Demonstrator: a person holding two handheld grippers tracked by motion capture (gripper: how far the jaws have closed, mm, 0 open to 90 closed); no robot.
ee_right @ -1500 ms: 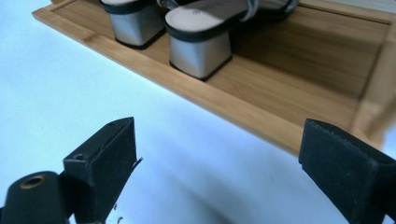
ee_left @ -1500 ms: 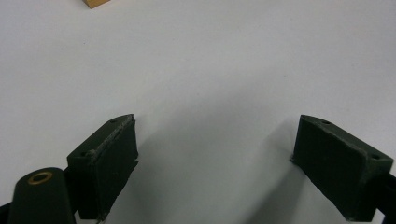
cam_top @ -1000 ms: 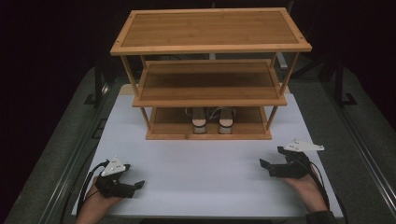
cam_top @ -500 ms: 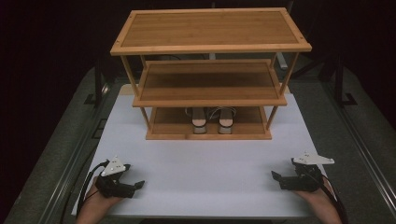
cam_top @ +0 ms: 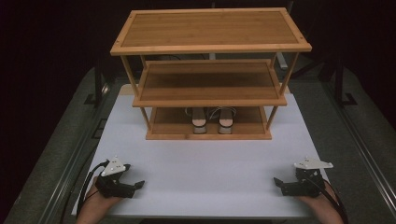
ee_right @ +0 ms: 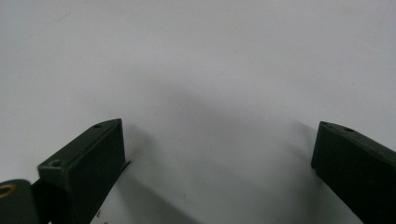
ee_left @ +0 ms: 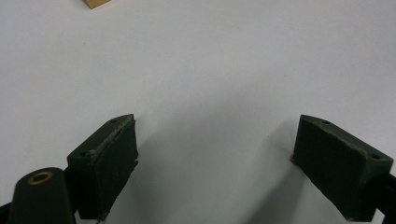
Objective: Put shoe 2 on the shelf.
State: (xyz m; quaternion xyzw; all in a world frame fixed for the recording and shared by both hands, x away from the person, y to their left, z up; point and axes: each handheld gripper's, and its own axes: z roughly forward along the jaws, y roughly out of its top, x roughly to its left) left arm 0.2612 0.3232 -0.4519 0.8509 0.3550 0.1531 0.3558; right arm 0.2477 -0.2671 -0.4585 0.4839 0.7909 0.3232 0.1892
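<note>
The right claw (cam_top: 280, 184) has just been opening and gapes wide on nothing, resting on the desk (cam_top: 205, 158) well in front of the rack (cam_top: 208, 93); the left claw (cam_top: 138, 185) gapes too. The 2 shoes (cam_top: 210, 122) sit on its bottom shelf, where a high reach could knock the middle shelf.

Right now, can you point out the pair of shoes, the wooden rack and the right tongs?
pair of shoes (cam_top: 211, 122): high view, heel of the left shoe.
wooden rack (cam_top: 210, 28): high view, middle of its top shelf.
right tongs (cam_top: 279, 183): high view, between the fingertips.
</note>
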